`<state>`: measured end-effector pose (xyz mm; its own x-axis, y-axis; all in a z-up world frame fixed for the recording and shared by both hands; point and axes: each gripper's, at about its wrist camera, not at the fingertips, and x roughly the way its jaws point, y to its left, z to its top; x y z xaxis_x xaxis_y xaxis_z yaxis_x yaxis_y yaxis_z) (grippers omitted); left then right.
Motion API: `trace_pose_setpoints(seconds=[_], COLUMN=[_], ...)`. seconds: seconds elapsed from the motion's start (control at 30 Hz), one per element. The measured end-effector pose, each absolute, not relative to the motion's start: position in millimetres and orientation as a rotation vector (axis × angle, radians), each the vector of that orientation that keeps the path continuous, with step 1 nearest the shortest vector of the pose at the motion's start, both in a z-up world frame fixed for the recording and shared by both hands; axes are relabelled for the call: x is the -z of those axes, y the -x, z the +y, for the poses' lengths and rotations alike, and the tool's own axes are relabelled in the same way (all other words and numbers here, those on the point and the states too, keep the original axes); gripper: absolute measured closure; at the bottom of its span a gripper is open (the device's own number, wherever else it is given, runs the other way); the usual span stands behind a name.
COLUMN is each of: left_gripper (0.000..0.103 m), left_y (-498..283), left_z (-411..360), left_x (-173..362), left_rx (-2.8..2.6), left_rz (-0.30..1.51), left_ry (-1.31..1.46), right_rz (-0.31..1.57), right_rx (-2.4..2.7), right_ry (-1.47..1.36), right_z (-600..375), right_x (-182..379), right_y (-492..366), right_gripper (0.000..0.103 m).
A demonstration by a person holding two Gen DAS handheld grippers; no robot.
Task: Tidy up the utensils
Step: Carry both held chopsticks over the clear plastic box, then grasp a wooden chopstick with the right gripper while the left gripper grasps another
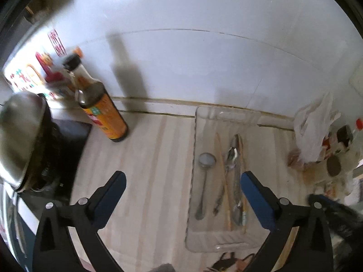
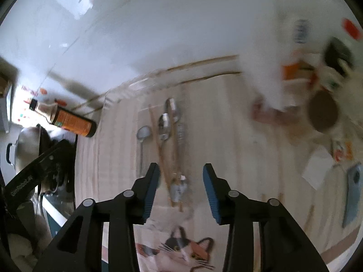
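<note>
A clear plastic tray (image 1: 204, 238) lies on the light wooden counter, holding several utensils: a small strainer spoon (image 1: 206, 159), wooden chopsticks (image 1: 223, 181) and metal spoons (image 1: 233, 156). My left gripper (image 1: 182, 181) is open and empty, hovering above the counter with its right finger over the tray's right edge. In the right wrist view the same tray (image 2: 127, 104) shows with the strainer spoon (image 2: 143, 132), chopsticks (image 2: 160, 149) and spoons (image 2: 165, 124). My right gripper (image 2: 180, 174) is open and empty above the utensils' near ends.
A dark sauce bottle (image 1: 103, 111) with an orange label stands left of the tray by the white wall. A metal pot lid (image 1: 18, 136) sits far left. A white plastic bag (image 1: 315, 131) and packets clutter the right. A cat picture (image 2: 183, 249) lies near the front edge.
</note>
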<state>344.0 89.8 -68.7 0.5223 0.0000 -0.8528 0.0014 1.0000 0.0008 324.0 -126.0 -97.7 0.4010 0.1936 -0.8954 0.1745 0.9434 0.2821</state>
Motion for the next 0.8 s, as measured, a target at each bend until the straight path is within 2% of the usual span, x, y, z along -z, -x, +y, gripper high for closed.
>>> trace_pose_setpoints(seconds=[0.1,0.27,0.37,0.4,0.43,0.47,0.57,0.63,0.67,0.73,0.8], left_gripper=[0.000,0.000,0.000,0.000,0.000,0.001,0.006,0.021,0.023,0.033,0.034], left_y=[-326,-288,-262,-254,-249,-243,-231,-226,-225,-221,-220], left_z=[77,39,1,-14,-26,-40,-79,-106,-117,-135,-148], left_x=[69,73,89,99,108,120,157,186,198,214,226], left_rx=[-0.013,0.015,0.100,0.139,0.167,0.194,0.288,0.334,0.345,0.352,0.357], left_rz=[1.004,0.999,1.068,1.101,1.130,1.169,1.299,1.396,1.426,1.440,1.447], left_ry=[-0.039,-0.039,-0.067,-0.073,-0.077,-0.083,-0.064,-0.069,-0.072,-0.104,-0.142], right_rz=[1.125,1.106,1.112,1.111,1.108,1.113,1.136,1.153,1.162,1.184,1.199], right_rx=[0.051,0.167,0.234,0.251,0.272,0.291,0.326,0.343,0.351,0.363,0.371], right_ry=[-0.374,-0.405,-0.435,-0.445,-0.467,-0.482,-0.526,-0.544,-0.557,-0.584,-0.597], right_z=[-154,-206,-239,-247,-260,-268,-293,-307,-313,-326,-331], right_x=[93,97,105,109,114,119,137,148,155,168,179], right_y=[-296,-245,-207,-197,-183,-173,-148,-136,-130,-120,-114], right_gripper=[0.048,0.048,0.048,0.057,0.076,0.083,0.087,0.087,0.087,0.087,0.087])
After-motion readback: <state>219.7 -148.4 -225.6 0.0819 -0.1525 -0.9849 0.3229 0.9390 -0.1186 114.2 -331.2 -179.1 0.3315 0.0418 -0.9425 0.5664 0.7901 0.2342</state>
